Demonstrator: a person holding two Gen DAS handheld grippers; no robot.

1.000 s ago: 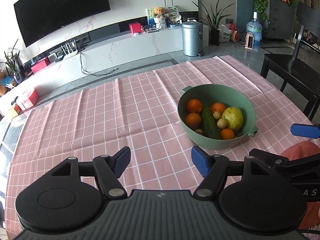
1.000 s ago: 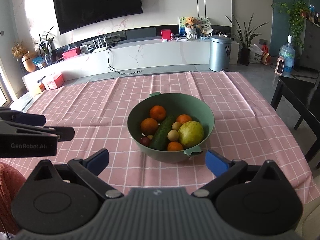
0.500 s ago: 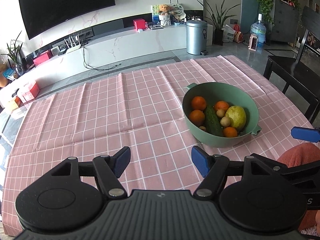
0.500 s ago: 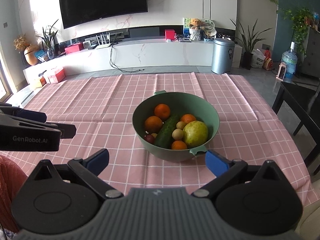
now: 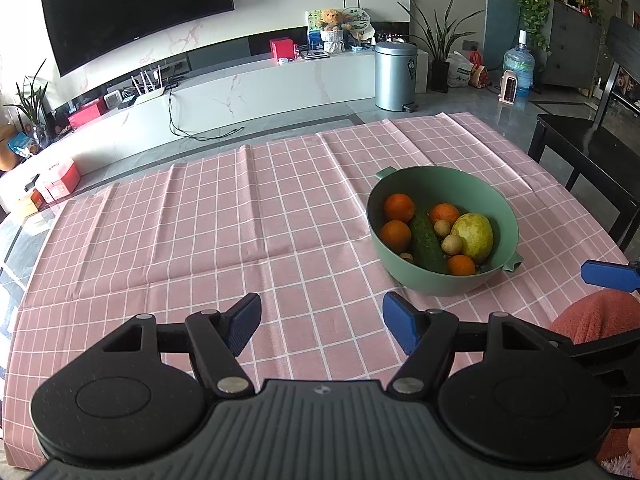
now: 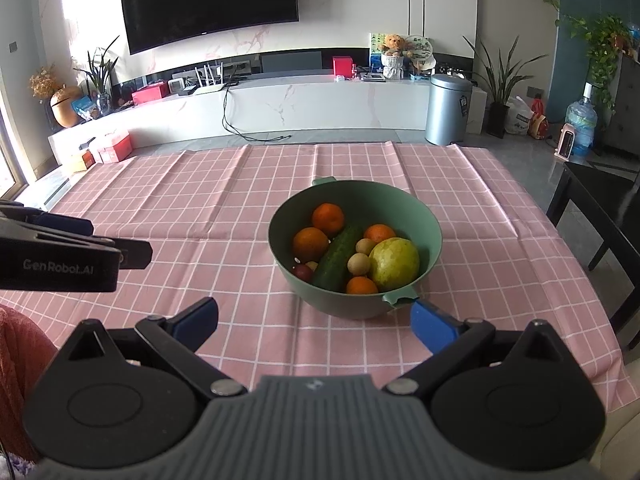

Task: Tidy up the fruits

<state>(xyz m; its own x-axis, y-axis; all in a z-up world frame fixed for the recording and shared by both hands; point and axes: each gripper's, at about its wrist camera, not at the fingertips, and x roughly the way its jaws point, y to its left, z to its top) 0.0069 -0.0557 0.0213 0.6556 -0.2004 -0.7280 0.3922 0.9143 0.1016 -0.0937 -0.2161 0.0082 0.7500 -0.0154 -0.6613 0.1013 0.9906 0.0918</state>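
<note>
A green bowl (image 5: pixel 400 276) (image 6: pixel 432 236) stands on the pink checked tablecloth. It holds several oranges (image 6: pixel 310 243), a cucumber (image 6: pixel 336 258) (image 5: pixel 428 240), a yellow-green pear (image 6: pixel 394 263) (image 5: pixel 473 237), small round pale fruits (image 6: pixel 359 263) and a dark red one (image 6: pixel 303 272). My left gripper (image 5: pixel 322 322) is open and empty, above the cloth to the left of and nearer than the bowl. My right gripper (image 6: pixel 314 320) is open and empty, just in front of the bowl's near rim. The left gripper's side shows in the right wrist view at the left edge.
The pink tablecloth (image 5: pixel 200 240) covers the table. A dark chair (image 6: pixel 600 208) stands at the table's right side. Beyond the far edge are a white TV bench (image 6: pixel 280 104) and a metal bin (image 6: pixel 446 108). A pink sleeve (image 5: pixel 592 316) shows at the right.
Both grippers have drawn back and risen a little, so the bowl looks slightly farther off. Both stay open and empty. The bowl and fruit have not moved.
</note>
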